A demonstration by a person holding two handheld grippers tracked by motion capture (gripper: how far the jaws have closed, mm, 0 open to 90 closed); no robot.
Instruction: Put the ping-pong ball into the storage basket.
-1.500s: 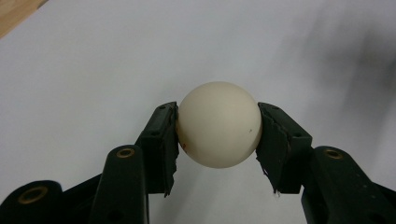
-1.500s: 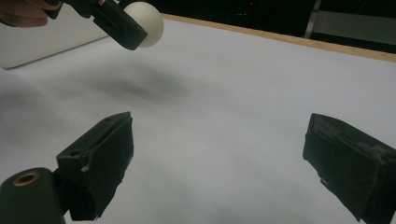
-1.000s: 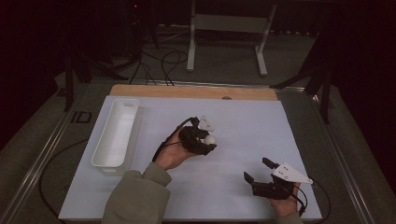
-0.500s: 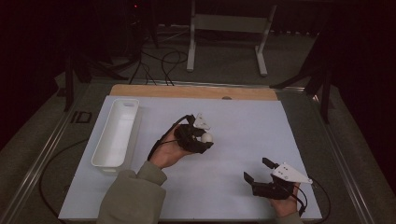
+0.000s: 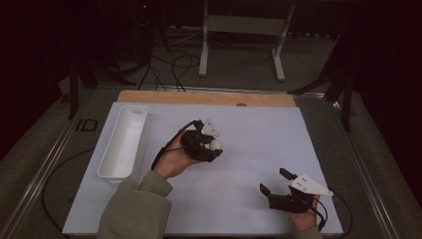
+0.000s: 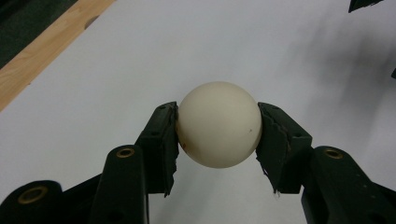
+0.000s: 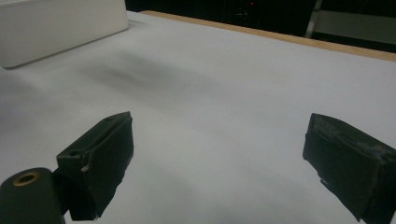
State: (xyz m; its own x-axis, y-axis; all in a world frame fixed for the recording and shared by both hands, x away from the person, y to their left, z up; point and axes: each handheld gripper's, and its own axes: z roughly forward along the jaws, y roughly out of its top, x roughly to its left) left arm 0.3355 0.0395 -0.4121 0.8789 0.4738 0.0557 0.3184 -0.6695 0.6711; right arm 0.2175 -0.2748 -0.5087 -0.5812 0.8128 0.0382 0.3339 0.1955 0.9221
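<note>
Above white mat [image 5: 249, 129], left tool [image 6: 217, 128] clamps ball [image 6: 218, 124]; tray [image 5: 123, 142] leftward; right tool [image 7: 219, 163] agape, empty.

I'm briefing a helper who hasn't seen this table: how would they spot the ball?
On the white table sheet, right of the long white tray, the left gripper is shut on the ball. It is a smooth cream sphere, the one round thing there.

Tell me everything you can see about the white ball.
The ball is a smooth, cream-white sphere with a slightly glossy, hard-looking surface and a few tiny dark specks. The left gripper holds it, one black padded finger pressing on each side. In the high view it sits at the gripper's tip, over the middle of the white table. Nothing else touches it.
</note>
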